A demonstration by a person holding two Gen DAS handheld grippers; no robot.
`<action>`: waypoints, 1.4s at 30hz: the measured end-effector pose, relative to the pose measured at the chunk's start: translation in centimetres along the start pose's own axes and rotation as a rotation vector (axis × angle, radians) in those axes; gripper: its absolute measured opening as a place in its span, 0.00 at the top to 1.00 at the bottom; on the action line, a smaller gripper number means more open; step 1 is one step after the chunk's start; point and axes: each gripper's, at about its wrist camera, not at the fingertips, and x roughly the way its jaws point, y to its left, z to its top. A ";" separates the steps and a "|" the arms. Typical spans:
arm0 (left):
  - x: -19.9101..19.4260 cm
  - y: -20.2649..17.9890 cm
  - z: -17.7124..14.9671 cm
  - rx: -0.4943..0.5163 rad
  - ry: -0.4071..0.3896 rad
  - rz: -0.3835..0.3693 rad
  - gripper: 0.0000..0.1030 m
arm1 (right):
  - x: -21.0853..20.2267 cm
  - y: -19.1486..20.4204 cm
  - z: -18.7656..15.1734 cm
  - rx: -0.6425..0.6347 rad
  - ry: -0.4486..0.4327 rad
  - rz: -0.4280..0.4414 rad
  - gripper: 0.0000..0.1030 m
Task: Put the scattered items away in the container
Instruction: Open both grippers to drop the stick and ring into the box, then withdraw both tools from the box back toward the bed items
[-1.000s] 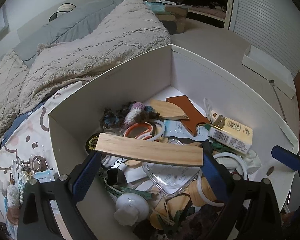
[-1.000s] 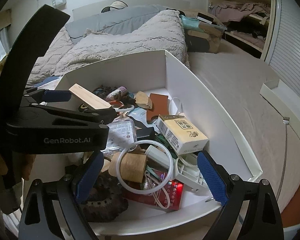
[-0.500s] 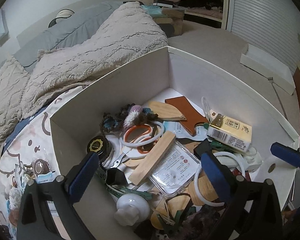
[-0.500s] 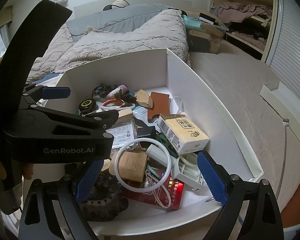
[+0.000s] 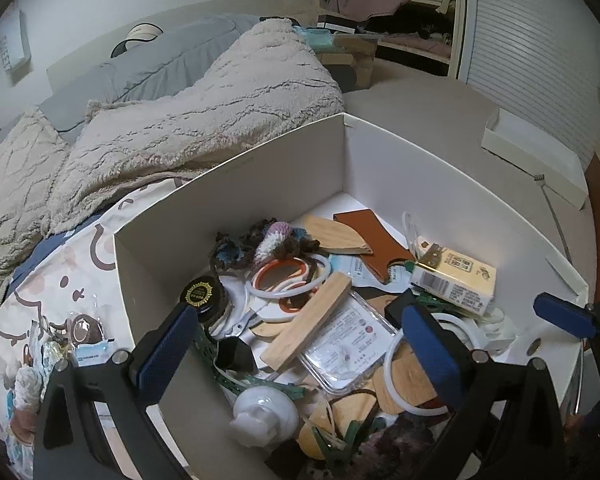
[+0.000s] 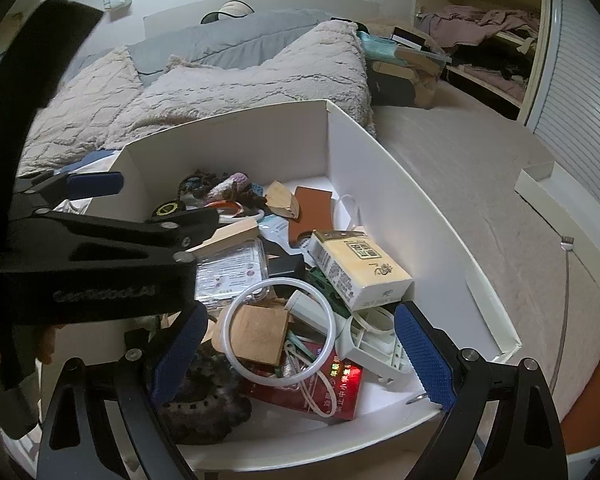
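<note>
The white box (image 5: 268, 184) (image 6: 420, 204) on the bed holds several small items. A pale wooden block (image 5: 308, 320) (image 6: 228, 236) lies slanted on a clear plastic case (image 5: 344, 344) in the box. My left gripper (image 5: 300, 344) is open and empty just above the box's near left part. My right gripper (image 6: 300, 348) is open and empty over the box's near edge, above a white ring (image 6: 280, 332) and a wooden square (image 6: 256, 332). A yellow carton (image 5: 456, 280) (image 6: 356, 268) lies to the right.
Small packets and trinkets (image 5: 80, 332) lie on the patterned sheet left of the box. A beige blanket (image 5: 204, 120) and grey pillows lie behind it. A white lid (image 5: 536, 160) lies on the mattress to the right. The left tool's body (image 6: 80, 248) fills the right view's left side.
My left gripper opened and let go of the wooden block, which dropped into the box onto the clear case. The left gripper then drew back a little. The right gripper stayed put.
</note>
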 end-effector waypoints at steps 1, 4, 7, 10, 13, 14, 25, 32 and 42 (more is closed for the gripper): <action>-0.2 0.0 -0.1 -0.001 -0.003 -0.002 0.00 | -0.1 0.0 0.0 0.001 -0.004 -0.005 0.08; -0.8 0.2 -0.3 -0.003 -0.019 0.003 0.00 | -0.3 -0.2 0.1 0.005 -0.020 -0.031 0.00; -1.5 0.6 -0.6 -0.012 -0.033 0.008 0.00 | -0.6 -0.3 0.2 0.012 -0.036 -0.049 0.00; -2.2 1.3 -0.9 -0.033 -0.045 0.009 0.00 | -0.8 -0.6 0.4 0.026 -0.048 -0.062 0.00; -2.7 1.9 -1.4 -0.041 -0.047 0.013 0.00 | -0.8 -0.7 0.5 0.034 -0.057 -0.073 0.00; -2.8 2.1 -1.6 -0.043 -0.049 0.016 0.00 | -0.8 -0.8 0.6 0.035 -0.060 -0.076 0.00; -5.3 4.5 -3.1 -0.087 -0.103 0.037 0.00 | -1.0 -0.7 0.8 0.053 -0.090 -0.096 0.00; -7.3 7.2 -3.9 -0.124 -0.143 0.075 0.00 | -1.6 -0.7 1.0 0.080 -0.117 -0.084 0.00; -10.7 11.9 -6.7 -0.169 -0.188 0.154 0.00 | -2.3 1.1 1.4 0.054 -0.157 -0.064 0.00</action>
